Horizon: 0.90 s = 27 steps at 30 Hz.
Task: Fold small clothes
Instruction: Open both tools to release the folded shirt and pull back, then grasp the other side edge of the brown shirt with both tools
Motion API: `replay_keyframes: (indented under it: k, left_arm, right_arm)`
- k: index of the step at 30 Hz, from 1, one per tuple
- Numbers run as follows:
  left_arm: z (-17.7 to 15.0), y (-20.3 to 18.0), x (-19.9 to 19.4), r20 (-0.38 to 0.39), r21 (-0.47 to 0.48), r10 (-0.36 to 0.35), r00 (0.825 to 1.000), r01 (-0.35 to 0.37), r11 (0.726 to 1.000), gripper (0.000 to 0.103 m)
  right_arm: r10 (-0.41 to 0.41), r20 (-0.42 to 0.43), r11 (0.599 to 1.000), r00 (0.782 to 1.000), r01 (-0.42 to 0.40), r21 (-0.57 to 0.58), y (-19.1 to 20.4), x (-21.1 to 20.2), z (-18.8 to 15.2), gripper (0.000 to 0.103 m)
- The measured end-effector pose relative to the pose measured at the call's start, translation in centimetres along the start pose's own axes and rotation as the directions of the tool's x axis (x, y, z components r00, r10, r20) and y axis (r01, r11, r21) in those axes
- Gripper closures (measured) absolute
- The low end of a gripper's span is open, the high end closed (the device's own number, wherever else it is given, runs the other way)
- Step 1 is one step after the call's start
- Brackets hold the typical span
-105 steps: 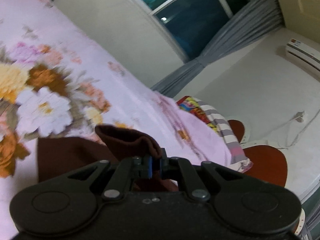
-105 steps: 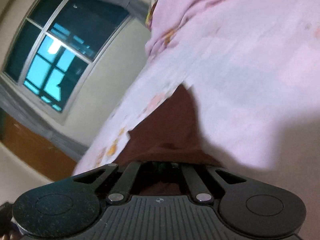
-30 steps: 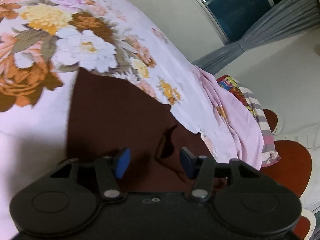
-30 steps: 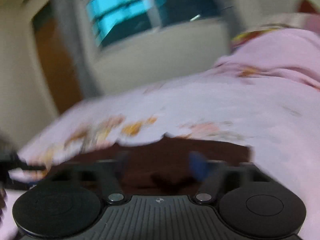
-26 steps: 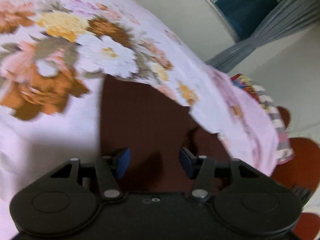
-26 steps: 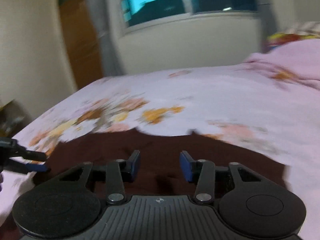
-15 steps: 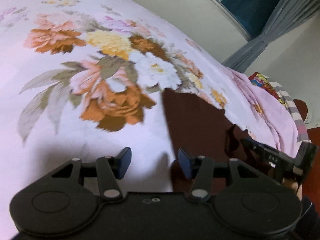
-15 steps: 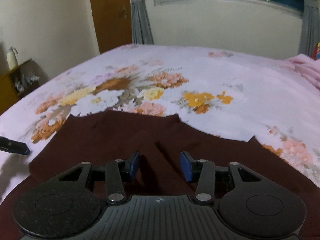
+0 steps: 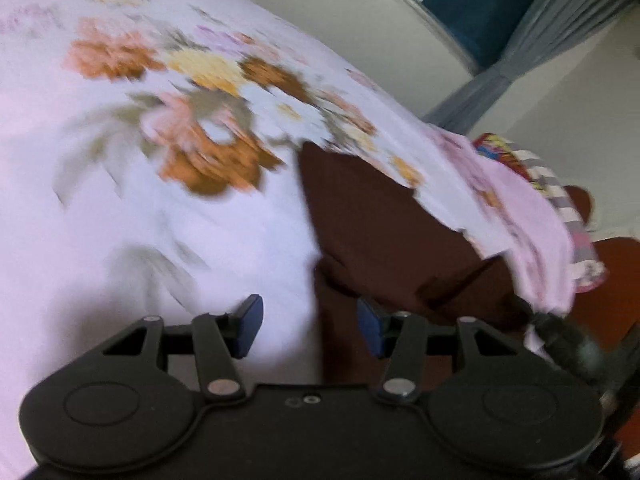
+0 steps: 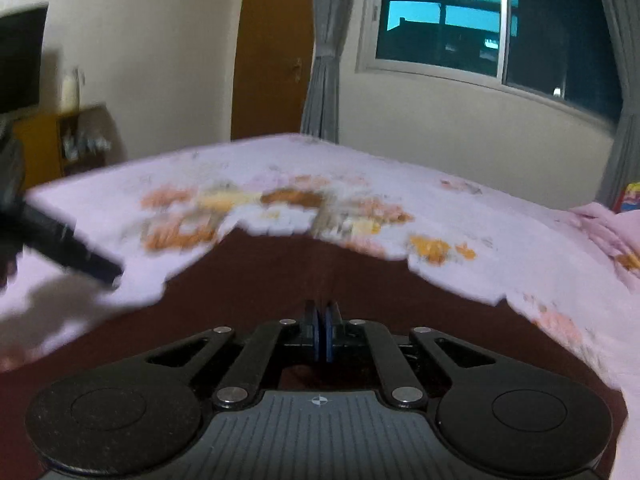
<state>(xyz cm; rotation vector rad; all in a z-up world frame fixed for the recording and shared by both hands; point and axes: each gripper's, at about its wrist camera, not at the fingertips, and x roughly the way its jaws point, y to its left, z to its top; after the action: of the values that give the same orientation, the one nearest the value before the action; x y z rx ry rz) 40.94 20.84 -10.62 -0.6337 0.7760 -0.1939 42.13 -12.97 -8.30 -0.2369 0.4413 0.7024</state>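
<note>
While the dark brown garment (image 9: pixel 384 236) lies on the flowered bed sheet (image 9: pixel 120 208), I judge the folding only partly done: in my left wrist view one layer of it seems to lie over another, with an edge running across the cloth, so some fold exists, but the shape is not yet compact. My left gripper (image 9: pixel 310 322) has its blue pads spread wide and holds nothing; it hangs over the left border of the garment, one pad over the sheet, the other over the cloth. Beyond the garment, this view alone shows the crumpled pink cover (image 9: pixel 532 216) and a striped cloth (image 9: pixel 540 168).

From the right wrist view, my right gripper (image 10: pixel 321 330) has its pads pressed together at the near edge of the garment (image 10: pixel 320 280); it seems to pinch the cloth. Only this view shows the full width of the garment, and the door (image 10: pixel 272 52) and window (image 10: pixel 488 20) behind the bed.
</note>
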Motion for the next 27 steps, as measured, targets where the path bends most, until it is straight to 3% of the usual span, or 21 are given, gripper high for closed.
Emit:
replay_keyframes:
  k: [1, 2, 3, 4, 6, 9, 14, 19, 21, 23, 24, 27]
  left_arm:
    - [-0.8, -0.4, 0.2, -0.006, -0.016, -0.019, 1.000, 0.019, 1.000, 0.053]
    - [-1.5, -0.8, 0.4, -0.015, -0.031, -0.042, 0.999, 0.041, 0.999, 0.053]
    - [-2.2, -1.3, 0.6, -0.017, -0.048, -0.063, 0.998, 0.062, 0.997, 0.053]
    - [-2.8, -1.8, 0.9, -0.022, -0.059, -0.075, 0.997, 0.074, 0.996, 0.053]
    - [-3.5, -2.9, 1.7, -0.032, -0.081, -0.113, 0.993, 0.110, 0.991, 0.053]
    - [-3.7, -4.5, 3.8, -0.057, -0.111, -0.170, 0.984, 0.163, 0.980, 0.053]
    - [-4.2, -6.5, 7.7, -0.103, -0.102, -0.162, 0.981, 0.151, 0.983, 0.051]
    - [-3.7, -7.8, 10.3, -0.111, -0.061, -0.163, 0.980, 0.157, 0.986, 0.049]
    - [-3.5, -8.4, 10.9, -0.127, -0.020, -0.170, 0.977, 0.169, 0.986, 0.055]
    - [-3.3, -8.9, 11.5, -0.183, 0.000, -0.197, 0.963, 0.200, 0.980, 0.102]
    - [-3.0, -9.3, 11.3, -0.191, 0.012, -0.222, 0.956, 0.228, 0.974, 0.102]
    - [-0.9, -11.8, 9.4, -0.166, 0.170, -0.234, 0.958, 0.261, 0.950, 0.102]
  right_arm:
    - [0.015, -0.002, 1.000, 1.000, -0.015, -0.010, 1.1, -0.5, -1.4, 0.098]
    - [0.012, -0.021, 1.000, 1.000, -0.012, -0.018, 1.9, -0.6, -2.4, 0.078]
    - [-0.020, -0.050, 1.000, 0.999, 0.018, -0.022, 2.7, -0.9, -3.3, 0.046]
    - [-0.021, -0.034, 1.000, 0.999, 0.020, -0.015, 3.1, -2.0, -4.2, 0.039]
    - [0.014, -0.007, 0.999, 1.000, -0.014, 0.047, 2.8, -4.1, -5.1, 0.038]
    - [-0.023, -0.005, 0.995, 1.000, 0.023, 0.096, 1.7, -6.3, -5.9, 0.038]
    - [-0.090, 0.011, 0.956, 0.996, 0.083, 0.283, -2.2, -9.0, -6.8, 0.038]
    - [-0.139, -0.002, 0.917, 0.990, 0.130, 0.378, -4.8, -10.9, -8.3, 0.038]
    - [-0.151, -0.006, 0.898, 0.988, 0.140, 0.417, -5.6, -11.4, -8.9, 0.038]
    - [-0.157, -0.006, 0.890, 0.988, 0.145, 0.432, -6.2, -12.0, -9.3, 0.038]
    - [-0.159, -0.007, 0.888, 0.987, 0.147, 0.436, -6.3, -12.2, -9.4, 0.038]
    - [-0.170, -0.002, 0.883, 0.985, 0.153, 0.444, -6.9, -12.9, -9.9, 0.038]
